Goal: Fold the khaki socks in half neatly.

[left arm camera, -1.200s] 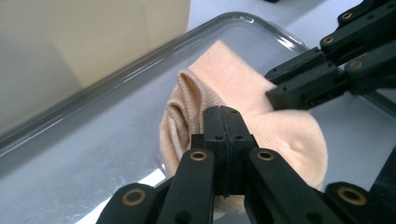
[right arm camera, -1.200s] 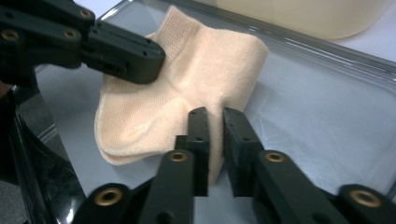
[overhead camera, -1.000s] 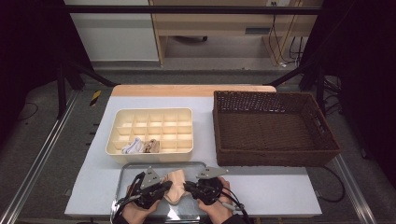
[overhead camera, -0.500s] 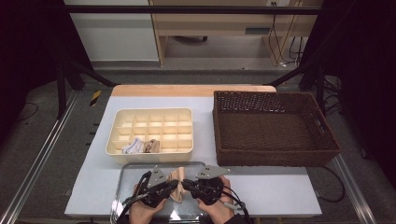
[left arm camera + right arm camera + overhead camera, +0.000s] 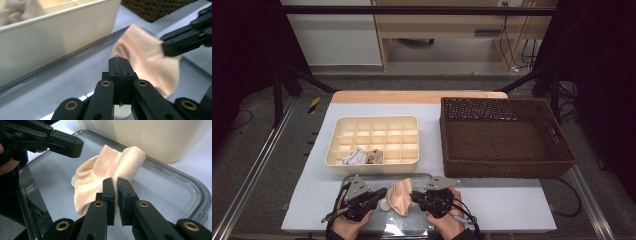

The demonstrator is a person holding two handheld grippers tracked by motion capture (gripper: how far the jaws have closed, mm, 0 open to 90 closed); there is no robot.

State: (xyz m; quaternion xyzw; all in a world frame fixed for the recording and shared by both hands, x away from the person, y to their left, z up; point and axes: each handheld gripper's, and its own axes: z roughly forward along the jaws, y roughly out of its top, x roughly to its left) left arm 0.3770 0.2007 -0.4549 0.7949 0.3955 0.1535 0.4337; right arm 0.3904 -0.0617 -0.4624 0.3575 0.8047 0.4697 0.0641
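Looking down from the high view, the peach sock (image 5: 401,196) lies on a clear tray (image 5: 422,176) at six o'clock on the white tabletop (image 5: 512,205), between the left hand-held gripper (image 5: 381,192) and the right hand-held gripper (image 5: 414,196). A cream divided box (image 5: 374,125) sits at twelve o'clock from the tray, with rolled socks (image 5: 361,157) in its near row, and a brown wicker basket (image 5: 504,172) stands at three o'clock from the box. Grey floor and pale cabinets lie beyond.

The left gripper view shows the left hand-held gripper (image 5: 120,62) with jaws pressed fully together and nothing between them, just beside the sock (image 5: 147,62).

The right gripper view shows the right hand-held gripper (image 5: 115,182) with jaws a sliver apart at the sock (image 5: 110,167); whether they pinch fabric I cannot tell. The tray's rim (image 5: 200,192) curves at three o'clock.
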